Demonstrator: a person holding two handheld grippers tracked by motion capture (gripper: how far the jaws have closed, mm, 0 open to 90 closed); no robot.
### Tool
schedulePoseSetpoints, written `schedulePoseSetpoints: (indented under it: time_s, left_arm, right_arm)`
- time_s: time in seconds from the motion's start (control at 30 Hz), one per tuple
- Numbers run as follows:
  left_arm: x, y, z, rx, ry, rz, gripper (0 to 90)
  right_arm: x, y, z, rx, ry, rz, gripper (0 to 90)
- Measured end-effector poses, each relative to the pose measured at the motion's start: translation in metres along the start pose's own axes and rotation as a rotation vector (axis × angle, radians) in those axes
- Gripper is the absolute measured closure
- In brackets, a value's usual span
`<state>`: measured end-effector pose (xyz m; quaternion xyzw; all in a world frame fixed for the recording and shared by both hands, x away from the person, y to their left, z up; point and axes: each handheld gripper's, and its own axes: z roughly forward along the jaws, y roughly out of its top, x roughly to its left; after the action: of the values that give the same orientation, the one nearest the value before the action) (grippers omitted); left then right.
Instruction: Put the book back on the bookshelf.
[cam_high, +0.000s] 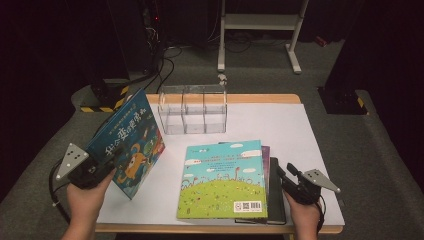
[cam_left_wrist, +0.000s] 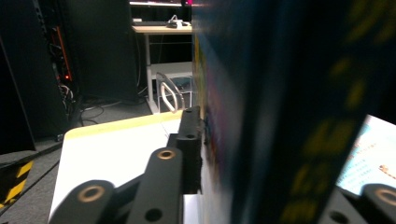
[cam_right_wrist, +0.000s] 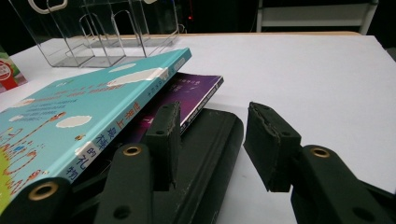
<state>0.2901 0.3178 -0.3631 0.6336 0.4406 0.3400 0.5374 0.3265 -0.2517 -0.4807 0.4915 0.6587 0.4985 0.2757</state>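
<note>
At the table's near edge, a person's left gripper pinches a blue picture book by its lower edge, holding it upright and tilted above the white tabletop, to the left of the stack of books. In the left gripper view the book's blurred cover fills the space between the two black jaws, which press against it on either side. The right gripper hovers at the right edge of that stack, its jaws spread apart and holding nothing; in the right gripper view they straddle the spine of the black book at the stack's bottom. Above the black book lies a purple book, and on top a light blue book with a green hill, lying flat. Beyond the stack, toward the table's far edge, stands a clear acrylic organizer with three compartments.
</note>
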Motion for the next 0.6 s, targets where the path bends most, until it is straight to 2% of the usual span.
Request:
schedulePoseSetpoints:
  time_s: [0.07, 0.1, 0.13, 0.2, 0.33, 0.6]
  left_arm:
    - [0.0002, 0.0011, 0.001, -0.003, 0.009, 0.002, 70.9]
    - [-0.0003, 0.0014, 0.0016, -0.006, 0.029, 0.01, 70.2]
    - [-0.0008, 0.0016, 0.002, -0.006, 0.039, 0.015, 66.2]
    - [-0.0017, 0.003, 0.0036, 0.001, 0.047, 0.018, 67.2]
    - [0.0008, 0.0045, 0.0032, 0.003, 0.027, -0.003, 73.7]
    - [0.0007, 0.0038, 0.0033, 0.009, 0.032, 0.006, 76.8]
  right_arm:
    - [0.0006, -0.0003, 0.0004, 0.004, 0.002, -0.005, 54.8]
    - [0.0007, -0.0003, 0.0004, 0.005, 0.003, -0.006, 54.7]
    - [0.0008, -0.0003, 0.0004, 0.005, 0.004, -0.006, 54.7]
    - [0.0007, -0.0004, 0.0004, 0.004, 0.006, -0.005, 54.7]
    - [0.0008, -0.0008, 0.0005, 0.004, 0.009, -0.005, 54.7]
    - [0.0005, -0.0018, 0.0013, 0.006, 0.011, 0.001, 54.8]
